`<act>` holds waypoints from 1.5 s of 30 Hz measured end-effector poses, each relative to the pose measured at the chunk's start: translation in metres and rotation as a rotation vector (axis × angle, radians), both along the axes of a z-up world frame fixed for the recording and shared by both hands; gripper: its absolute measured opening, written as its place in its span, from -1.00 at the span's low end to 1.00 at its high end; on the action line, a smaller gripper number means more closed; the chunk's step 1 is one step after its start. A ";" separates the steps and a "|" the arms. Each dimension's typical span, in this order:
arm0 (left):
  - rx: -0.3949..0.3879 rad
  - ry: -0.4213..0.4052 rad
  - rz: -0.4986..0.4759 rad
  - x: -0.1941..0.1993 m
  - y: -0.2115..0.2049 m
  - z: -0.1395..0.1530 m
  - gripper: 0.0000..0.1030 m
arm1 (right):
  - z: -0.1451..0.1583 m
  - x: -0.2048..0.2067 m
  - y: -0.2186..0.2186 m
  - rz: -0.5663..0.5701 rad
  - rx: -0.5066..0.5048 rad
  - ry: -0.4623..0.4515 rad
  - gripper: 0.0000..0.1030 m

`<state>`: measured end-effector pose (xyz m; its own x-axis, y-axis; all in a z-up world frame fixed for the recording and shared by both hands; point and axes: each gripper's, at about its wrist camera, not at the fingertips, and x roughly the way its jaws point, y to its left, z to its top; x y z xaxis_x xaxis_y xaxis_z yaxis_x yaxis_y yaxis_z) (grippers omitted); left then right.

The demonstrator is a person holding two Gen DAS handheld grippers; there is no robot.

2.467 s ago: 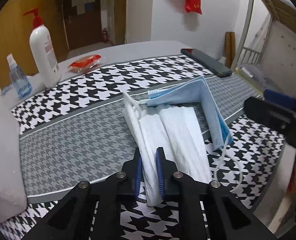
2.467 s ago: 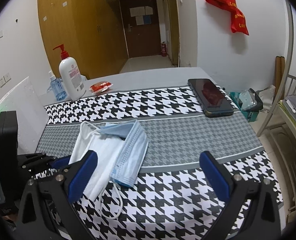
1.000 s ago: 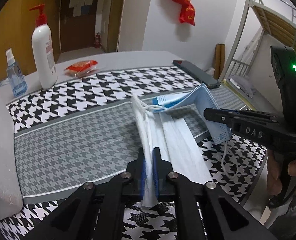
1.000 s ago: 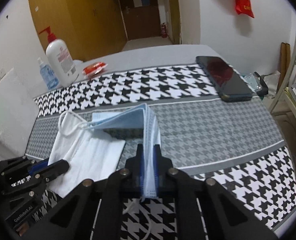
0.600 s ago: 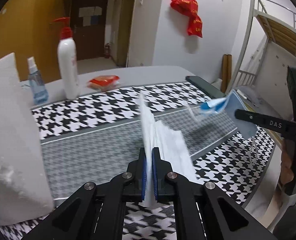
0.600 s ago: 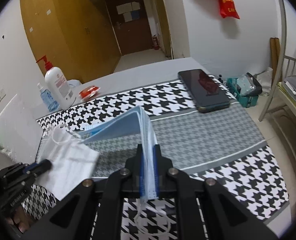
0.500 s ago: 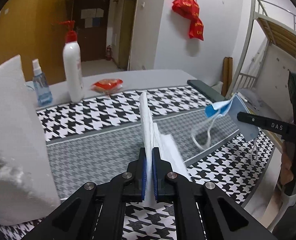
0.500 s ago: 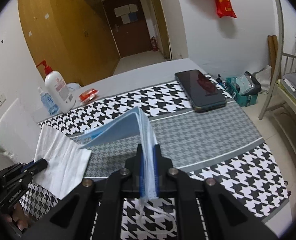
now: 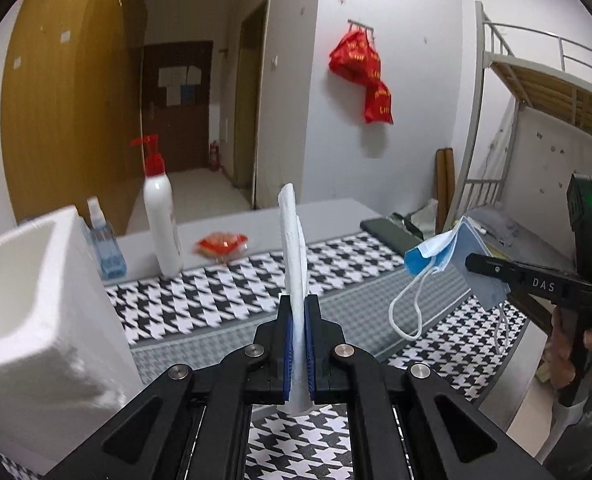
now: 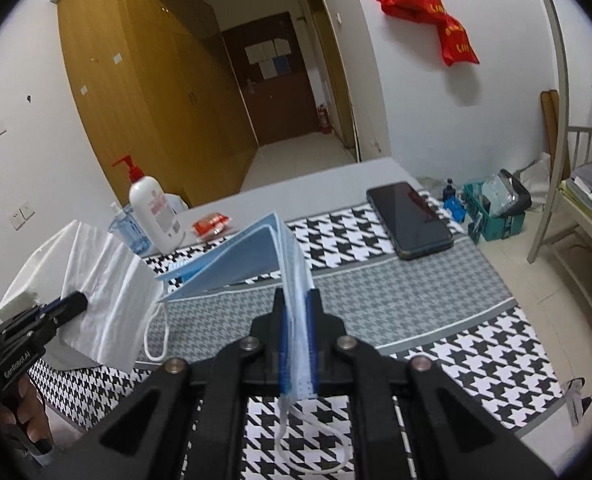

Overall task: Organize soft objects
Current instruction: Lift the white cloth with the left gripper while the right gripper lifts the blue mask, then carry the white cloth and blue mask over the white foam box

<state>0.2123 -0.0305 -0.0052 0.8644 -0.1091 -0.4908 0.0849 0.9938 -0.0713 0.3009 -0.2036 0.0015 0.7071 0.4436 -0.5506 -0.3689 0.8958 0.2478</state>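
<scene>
My left gripper [image 9: 298,320] is shut on a white face mask [image 9: 293,248], held edge-on and upright above the houndstooth table cloth [image 9: 215,304]. The same mask [image 10: 107,300] hangs from the left gripper [image 10: 77,300] at the left of the right wrist view. My right gripper [image 10: 298,316] is shut on a blue face mask [image 10: 255,256], lifted off the table with its ear loop dangling. In the left wrist view the blue mask [image 9: 452,252] hangs from the right gripper [image 9: 472,260] at the right.
A white foam box [image 9: 35,312] stands at the left table edge. A pump bottle [image 9: 159,216], a small spray bottle [image 9: 103,240] and a red packet [image 9: 221,244] sit at the back. A phone [image 10: 410,220] lies at the right. A bunk bed frame [image 9: 536,100] stands beyond the table.
Both masks have been lifted clear of the table and pulled apart. The white mask has risen higher and upright; the blue mask hangs free to the right.
</scene>
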 end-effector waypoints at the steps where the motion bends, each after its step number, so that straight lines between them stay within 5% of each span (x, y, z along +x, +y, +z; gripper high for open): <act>1: 0.003 -0.007 0.001 -0.002 -0.001 0.003 -0.89 | 0.003 -0.002 0.000 0.002 0.001 -0.010 -0.78; 26: 0.073 -0.132 0.043 -0.029 0.000 0.046 -0.89 | 0.042 -0.037 0.007 0.041 0.048 -0.144 -0.78; 45: 0.114 -0.185 0.160 -0.049 0.041 0.069 -0.89 | 0.059 -0.051 0.052 0.124 0.068 -0.201 -0.78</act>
